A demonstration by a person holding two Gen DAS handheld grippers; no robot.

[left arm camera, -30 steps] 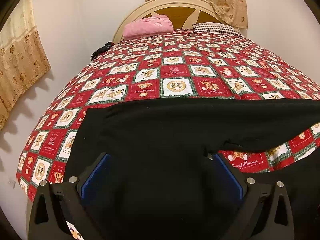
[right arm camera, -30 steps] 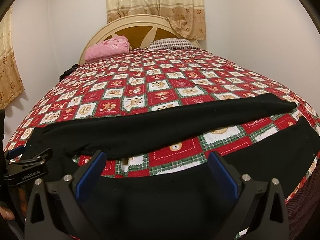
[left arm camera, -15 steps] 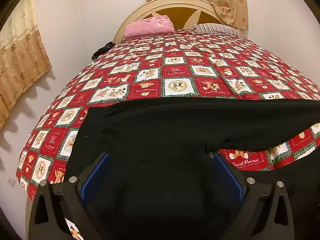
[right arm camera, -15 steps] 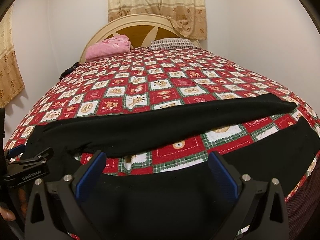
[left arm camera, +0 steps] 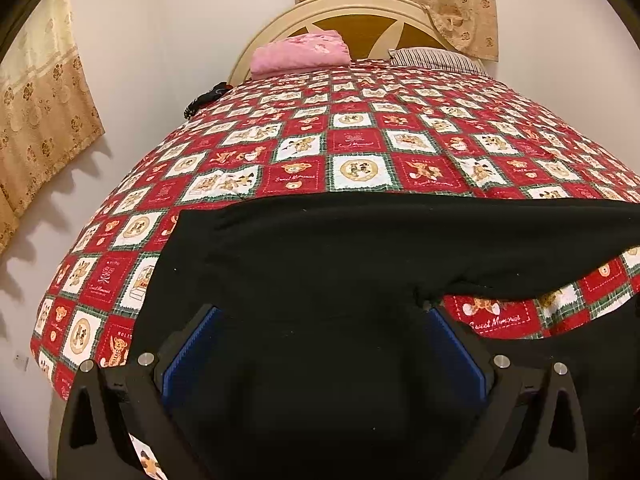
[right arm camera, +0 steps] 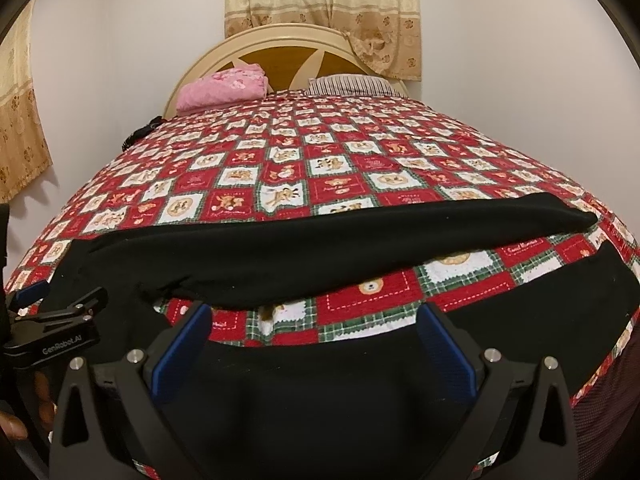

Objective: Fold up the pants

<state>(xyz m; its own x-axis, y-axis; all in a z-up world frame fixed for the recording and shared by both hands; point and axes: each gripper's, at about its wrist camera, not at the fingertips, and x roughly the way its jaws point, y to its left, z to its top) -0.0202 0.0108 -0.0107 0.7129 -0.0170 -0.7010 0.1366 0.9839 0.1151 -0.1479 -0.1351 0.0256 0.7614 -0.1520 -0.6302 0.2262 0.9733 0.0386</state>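
Note:
Black pants (left arm camera: 340,256) lie spread across the near end of the bed, waist to the left, two legs running right with a wedge of quilt between them. In the right wrist view the far leg (right arm camera: 340,248) and the near leg (right arm camera: 520,300) show apart. My left gripper (left arm camera: 322,316) is open, low over the waist and seat part. My right gripper (right arm camera: 314,314) is open over the near leg's upper edge. The left gripper's body (right arm camera: 52,328) shows at the left of the right wrist view.
The bed has a red, white and green patchwork quilt (left arm camera: 360,140). A folded pink blanket (left arm camera: 300,54) and a striped pillow (left arm camera: 436,58) lie at the headboard. A dark object (left arm camera: 206,98) sits at the bed's far left edge. Walls and curtains surround the bed.
Both grippers have shifted very slightly over the pants. Both stay open and the pants lie as before.

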